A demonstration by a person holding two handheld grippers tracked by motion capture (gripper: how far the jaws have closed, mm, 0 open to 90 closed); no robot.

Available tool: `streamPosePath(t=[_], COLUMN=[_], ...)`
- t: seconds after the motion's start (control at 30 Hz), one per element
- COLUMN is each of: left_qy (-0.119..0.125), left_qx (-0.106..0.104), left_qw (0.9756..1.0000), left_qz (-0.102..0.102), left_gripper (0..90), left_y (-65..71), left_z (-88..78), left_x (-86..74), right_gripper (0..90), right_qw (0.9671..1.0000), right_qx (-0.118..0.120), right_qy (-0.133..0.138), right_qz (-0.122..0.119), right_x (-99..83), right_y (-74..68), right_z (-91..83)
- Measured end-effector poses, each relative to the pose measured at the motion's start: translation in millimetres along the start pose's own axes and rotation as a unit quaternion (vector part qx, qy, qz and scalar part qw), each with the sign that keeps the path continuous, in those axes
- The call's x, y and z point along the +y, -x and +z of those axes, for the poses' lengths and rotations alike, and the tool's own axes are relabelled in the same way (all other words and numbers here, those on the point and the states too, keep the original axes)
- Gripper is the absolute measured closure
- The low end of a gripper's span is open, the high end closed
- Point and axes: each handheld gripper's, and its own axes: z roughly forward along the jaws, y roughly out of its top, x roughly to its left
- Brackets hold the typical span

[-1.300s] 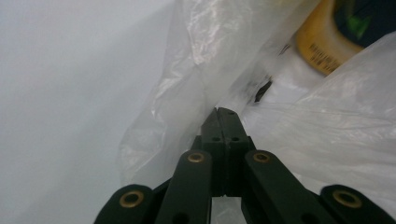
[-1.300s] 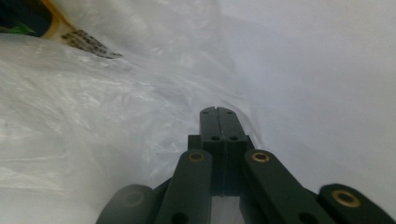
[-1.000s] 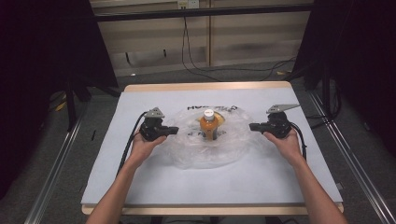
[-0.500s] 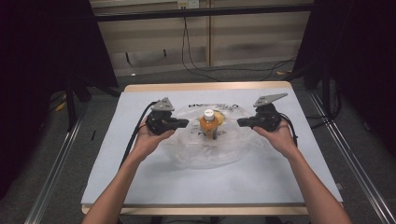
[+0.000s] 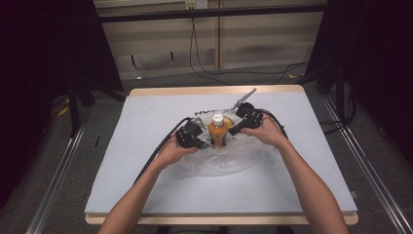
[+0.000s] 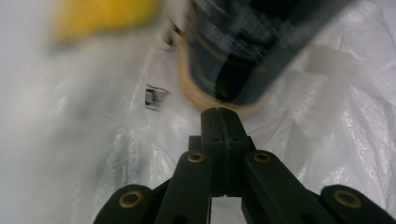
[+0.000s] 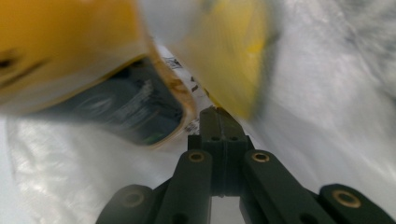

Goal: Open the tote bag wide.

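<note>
Hand-held grippers: left [image 5: 203, 144] and right [image 5: 232, 130] both closed, empty, flanking bottle [image 5: 217, 130] on bag [image 5: 229, 161] | tabletop [image 5: 146, 161]: grey sheet | room: dark curtains, cables on far floor [image 5: 214, 73]

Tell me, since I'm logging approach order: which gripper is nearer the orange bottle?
Hard to call; roughly equal. The left gripper sits at the orange bottle's lower left, the right gripper at its right, both shut, tips close against it.

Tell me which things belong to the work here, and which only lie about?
In the work:
- bottle
- plastic bag
- left tongs, shut
- right tongs, shut

Lying about:
- table
- cables on the floor
</note>
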Motion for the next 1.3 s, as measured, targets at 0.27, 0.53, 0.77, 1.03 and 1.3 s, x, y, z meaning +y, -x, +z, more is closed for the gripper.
streamPosePath(t=[0.27,0.53,0.77,1.03,1.3], left_qy=[-0.022,-0.057,-0.085,-0.088,-0.097], left_qx=[-0.010,0.012,0.008,-0.013,-0.019], left_qw=[0.9983,0.9907,0.9811,0.9750,0.9702], left_qz=[0.053,0.123,0.173,0.203,0.221], left_gripper=[90.0,90.0,90.0,90.0,90.0], left_y=[34.0,79.4,112.6,145.5,162.0], left_z=[4.7,3.8,1.8,-0.9,-4.8], left_x=[-7.6,-7.1,-8.5,-16.2,-22.3], right_gripper=[90.0,90.0,90.0,90.0,90.0], right_qw=[0.9965,0.9942,0.9941,0.9945,0.9924], right_qx=[0.022,0.025,0.014,-0.030,-0.065], right_qy=[-0.077,-0.099,-0.094,-0.068,-0.045], right_qz=[0.022,0.036,0.051,0.074,0.094], right_x=[18.4,36.2,51.8,60.9,61.5], right_y=[20.5,30.9,35.3,43.9,60.2], right_z=[38.4,56.8,66.6,72.0,71.2])
